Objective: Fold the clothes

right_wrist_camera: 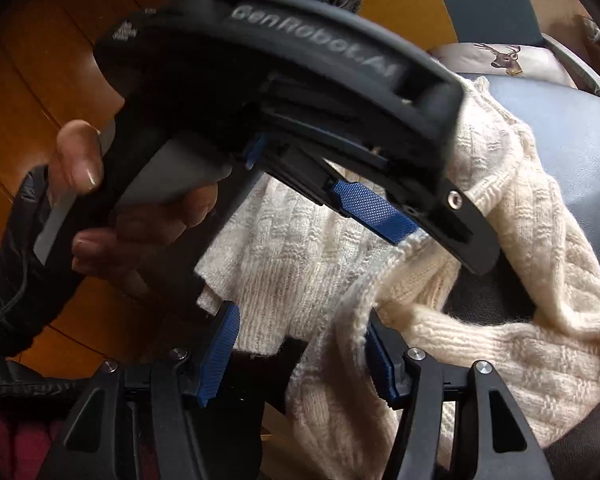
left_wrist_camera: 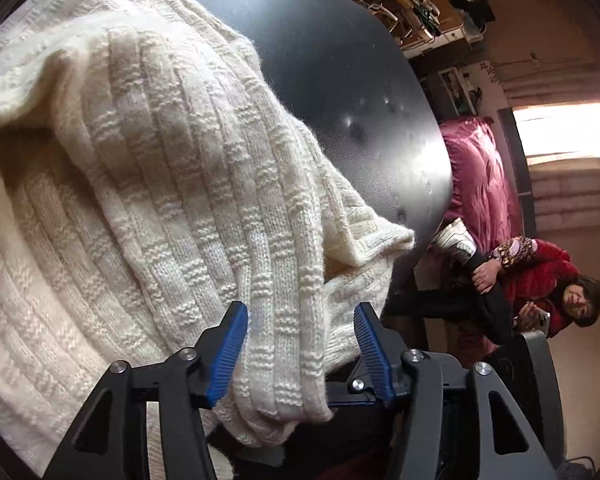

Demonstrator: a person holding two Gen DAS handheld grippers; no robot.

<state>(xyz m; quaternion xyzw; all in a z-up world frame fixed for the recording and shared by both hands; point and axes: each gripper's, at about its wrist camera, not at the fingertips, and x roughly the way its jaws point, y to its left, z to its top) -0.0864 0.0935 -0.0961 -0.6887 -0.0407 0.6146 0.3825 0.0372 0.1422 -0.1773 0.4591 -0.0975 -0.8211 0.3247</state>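
A cream ribbed knit sweater (left_wrist_camera: 160, 160) lies bunched on a dark leather seat (left_wrist_camera: 340, 80). My left gripper (left_wrist_camera: 302, 350) is closed on a thick fold of it at the near edge; the fold fills the gap between both blue pads and hangs below them. In the right wrist view the sweater (right_wrist_camera: 520, 240) spreads to the right over the seat (right_wrist_camera: 572, 140). A hand (right_wrist_camera: 140, 232) holds the left gripper's body, and one of its blue pads (right_wrist_camera: 374, 210) touches the sweater's edge. My right gripper (right_wrist_camera: 300, 356) is open, with a strip of sweater hem lying between its fingers.
A person in red (left_wrist_camera: 548, 280) sits beyond the seat beside pink bedding (left_wrist_camera: 476, 184). A cluttered desk (left_wrist_camera: 420, 0) is far off. Wooden floor (right_wrist_camera: 40, 60) lies to the left of the seat, and a deer-print cushion (right_wrist_camera: 500, 60) rests at its back.
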